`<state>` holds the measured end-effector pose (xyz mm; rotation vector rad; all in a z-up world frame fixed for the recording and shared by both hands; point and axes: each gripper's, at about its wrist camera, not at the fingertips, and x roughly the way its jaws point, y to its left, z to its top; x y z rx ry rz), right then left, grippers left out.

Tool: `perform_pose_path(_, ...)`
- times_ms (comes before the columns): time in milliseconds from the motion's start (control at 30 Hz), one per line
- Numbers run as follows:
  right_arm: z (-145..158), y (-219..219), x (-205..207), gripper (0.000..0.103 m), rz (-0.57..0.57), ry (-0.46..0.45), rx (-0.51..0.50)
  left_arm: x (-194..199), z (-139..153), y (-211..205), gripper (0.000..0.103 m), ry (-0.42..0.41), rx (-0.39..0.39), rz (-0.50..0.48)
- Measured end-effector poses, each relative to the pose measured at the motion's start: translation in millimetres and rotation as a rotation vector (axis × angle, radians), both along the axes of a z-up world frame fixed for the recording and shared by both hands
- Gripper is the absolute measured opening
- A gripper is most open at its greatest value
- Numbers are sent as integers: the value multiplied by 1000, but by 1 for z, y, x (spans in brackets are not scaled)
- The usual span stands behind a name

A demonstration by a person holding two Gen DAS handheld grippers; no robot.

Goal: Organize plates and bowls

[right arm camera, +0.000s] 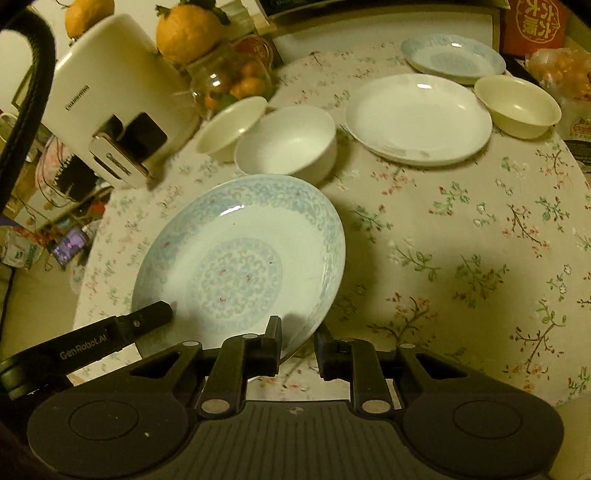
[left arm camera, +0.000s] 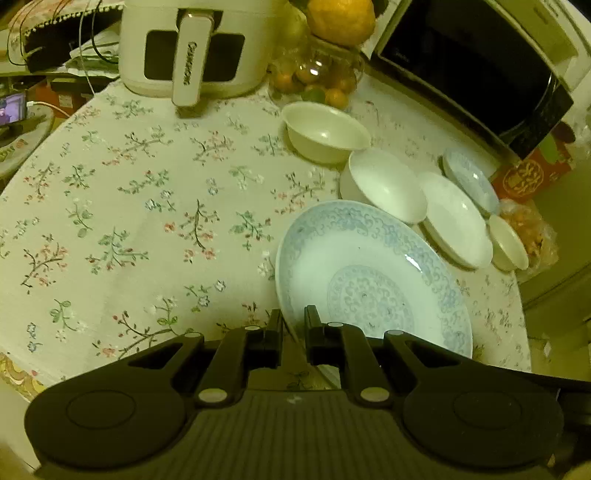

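I have the large blue-patterned plate (left arm camera: 373,273) gripped from two sides. My left gripper (left arm camera: 293,325) pinches its near rim, one finger on each face of the edge, and the plate tilts up off the flowered surface (left arm camera: 129,221). In the right wrist view the same plate (right arm camera: 240,258) stands tilted, and my right gripper (right arm camera: 297,334) has the rim between its two fingers with little gap, so it looks pinched there too. The left gripper's finger (right arm camera: 147,317) shows at the plate's lower left edge in that view.

Beyond the plate, just behind it, sits a deep white bowl (right arm camera: 288,142), and touching that, a cream bowl (right arm camera: 231,127) leans on its side. Further right lies a white plate (right arm camera: 417,118) flat on the surface, with a smaller blue-patterned plate (right arm camera: 452,57) behind it and a second cream bowl (right arm camera: 517,105) just beside it. All the bowls and plates look bare inside.

A glass bowl (right arm camera: 231,83) near the leaning cream bowl holds small oranges, with a large orange fruit (right arm camera: 188,33) resting on top. A white appliance (left arm camera: 192,44) stands at the far side of the surface, and a black oven (left arm camera: 476,62) is to the right.
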<state>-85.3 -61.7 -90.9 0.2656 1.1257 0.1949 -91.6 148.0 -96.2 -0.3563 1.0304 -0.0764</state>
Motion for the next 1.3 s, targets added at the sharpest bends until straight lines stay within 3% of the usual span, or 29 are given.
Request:
perform_pose_path(233, -23, 1, 2, 19, -6, 55, -16, 1, -21, 3, 10, 43, -1, -22)
perform_pose_path(700, -43, 1, 9, 18, -16, 131, -11, 4, -31, -1, 12, 71, 35, -38)
perform_pose_path(900, -36, -5, 7, 23, -45, 111, -2, 5, -18, -4, 18, 39, 142, -45)
perform_pose_path(1100, -24, -12, 4, 30, -69, 73, -30, 4, 5, -14, 23, -20, 304, -44)
perform_pose_path(1300, -7, -17, 3, 32, -89, 24, -47, 6, 29, -27, 24, -84, 378, -45)
